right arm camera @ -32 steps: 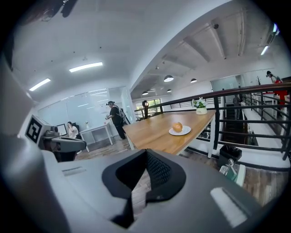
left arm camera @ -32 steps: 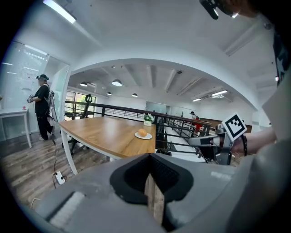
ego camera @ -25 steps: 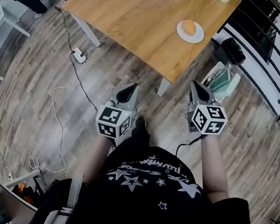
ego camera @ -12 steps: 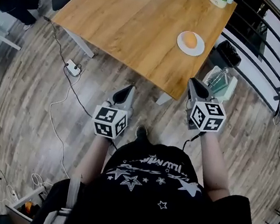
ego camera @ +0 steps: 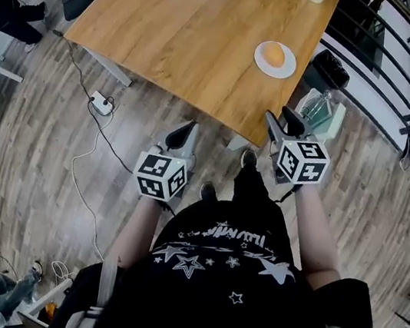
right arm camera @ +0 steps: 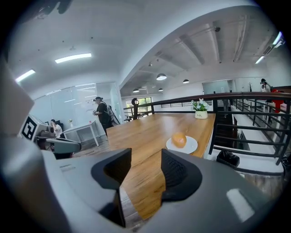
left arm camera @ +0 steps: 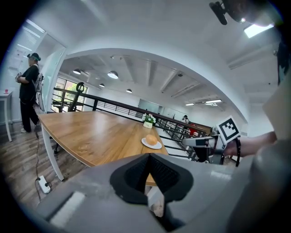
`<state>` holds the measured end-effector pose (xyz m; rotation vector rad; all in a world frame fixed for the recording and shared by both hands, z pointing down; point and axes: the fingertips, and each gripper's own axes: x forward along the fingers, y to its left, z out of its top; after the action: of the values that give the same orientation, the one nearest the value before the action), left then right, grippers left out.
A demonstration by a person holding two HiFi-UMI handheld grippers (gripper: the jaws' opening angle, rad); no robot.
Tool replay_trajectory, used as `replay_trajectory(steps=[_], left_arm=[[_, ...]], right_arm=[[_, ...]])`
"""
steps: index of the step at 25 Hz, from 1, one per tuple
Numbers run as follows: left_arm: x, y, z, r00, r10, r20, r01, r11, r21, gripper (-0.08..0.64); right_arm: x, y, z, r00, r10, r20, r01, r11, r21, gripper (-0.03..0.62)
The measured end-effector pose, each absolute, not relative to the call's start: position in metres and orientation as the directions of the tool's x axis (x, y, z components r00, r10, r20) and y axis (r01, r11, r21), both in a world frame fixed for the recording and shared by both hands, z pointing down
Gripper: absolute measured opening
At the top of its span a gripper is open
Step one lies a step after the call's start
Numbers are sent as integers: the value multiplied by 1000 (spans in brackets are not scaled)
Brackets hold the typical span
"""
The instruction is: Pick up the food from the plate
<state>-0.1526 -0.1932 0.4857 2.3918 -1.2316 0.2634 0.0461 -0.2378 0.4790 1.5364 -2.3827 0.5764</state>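
Two tongs hover short of the worktop (ego camera: 188, 32): left tongs (ego camera: 188, 128) pressed together, right tongs (ego camera: 279, 117) just opening, nothing between. Food (ego camera: 273, 54) sits on plate (ego camera: 284, 70); right should probably spread wider and straddle it.

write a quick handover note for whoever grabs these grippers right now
Left gripper: jaws shut, empty, over the floor short of the table.
Right gripper: jaws have just been opening, now apart, nothing between them, by the table's near corner.
Food: round, orange, on the white plate near the table's right edge in the head view.
Done: nothing picked up yet.
Left: reach in, close on the food, lift it off.
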Motion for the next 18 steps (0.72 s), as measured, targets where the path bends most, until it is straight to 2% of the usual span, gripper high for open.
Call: replay_trajectory(steps=[3,6,18], left_arm=[[-155,-199,487,569,-734,370,-822,-498,276,2],[-157,-208,491,544,-744,387,-839,-474,268,2],[-142,-279,498,454,-778,434,-891,-386,240,2]], right_arm=[[50,-251,489,-413,-803,428,-910,359,-205,262],[52,-271,499,-414,-792,448,-910,352,-217,295],[84,-362,530,-363,-774,518,-931,317,-178,360]])
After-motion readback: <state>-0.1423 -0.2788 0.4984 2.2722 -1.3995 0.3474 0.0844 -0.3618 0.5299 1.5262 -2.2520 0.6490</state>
